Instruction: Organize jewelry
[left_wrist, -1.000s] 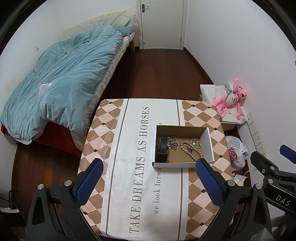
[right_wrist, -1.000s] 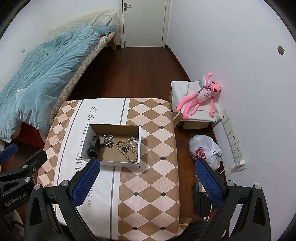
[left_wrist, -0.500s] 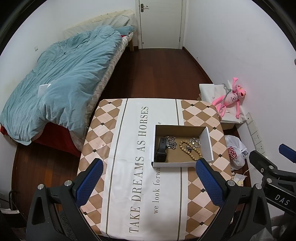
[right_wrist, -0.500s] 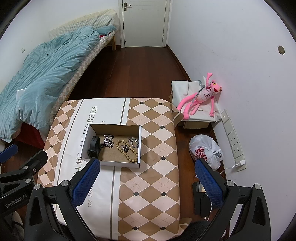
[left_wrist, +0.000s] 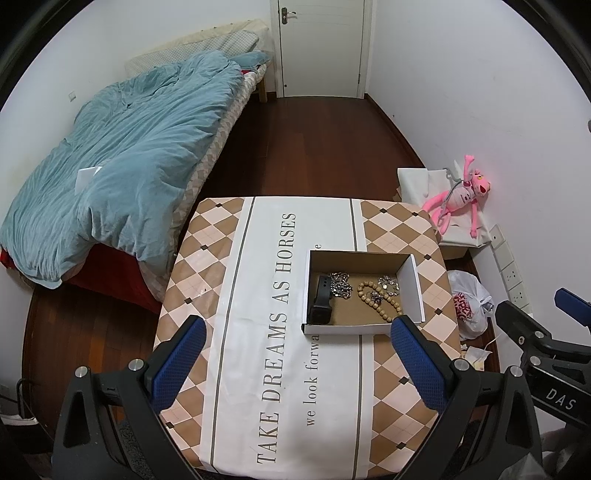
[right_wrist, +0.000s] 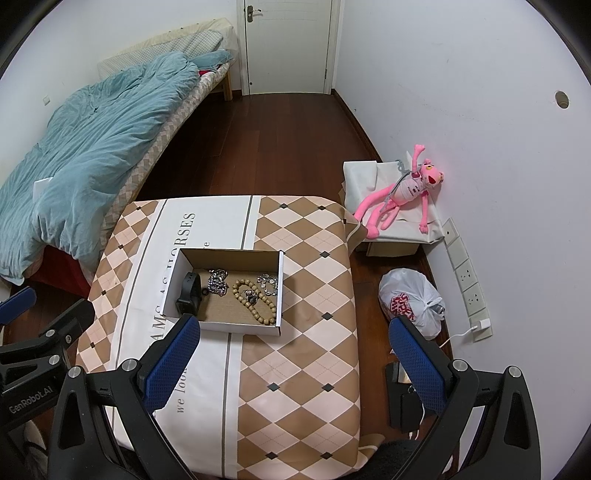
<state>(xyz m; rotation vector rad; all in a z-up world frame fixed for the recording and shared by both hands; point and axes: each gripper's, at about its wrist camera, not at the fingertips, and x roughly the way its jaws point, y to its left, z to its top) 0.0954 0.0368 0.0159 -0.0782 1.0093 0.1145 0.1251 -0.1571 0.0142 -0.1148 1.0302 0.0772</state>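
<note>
A shallow white cardboard box (left_wrist: 413, 284) (right_wrist: 280, 291) sits on the table with the patterned cloth (left_wrist: 258, 332) (right_wrist: 303, 369). In it lie a black watch (left_wrist: 320, 304) (right_wrist: 189, 291), a silver chain (left_wrist: 340, 285) (right_wrist: 217, 282), a wooden bead bracelet (left_wrist: 376, 299) (right_wrist: 255, 301) and a small silver piece (left_wrist: 388, 283) (right_wrist: 267, 283). My left gripper (left_wrist: 295, 363) is open and empty, held high above the table's near side. My right gripper (right_wrist: 291, 360) is open and empty, also high, right of the box.
A bed with a blue duvet (left_wrist: 122, 170) stands left of the table. A pink plush toy (right_wrist: 402, 192) lies on a white box by the right wall. A white plastic bag (right_wrist: 410, 302) lies on the wooden floor. A closed door (left_wrist: 321, 48) is at the far end.
Both views have shifted only slightly; the grippers stay open and the box and jewelry have not moved.
</note>
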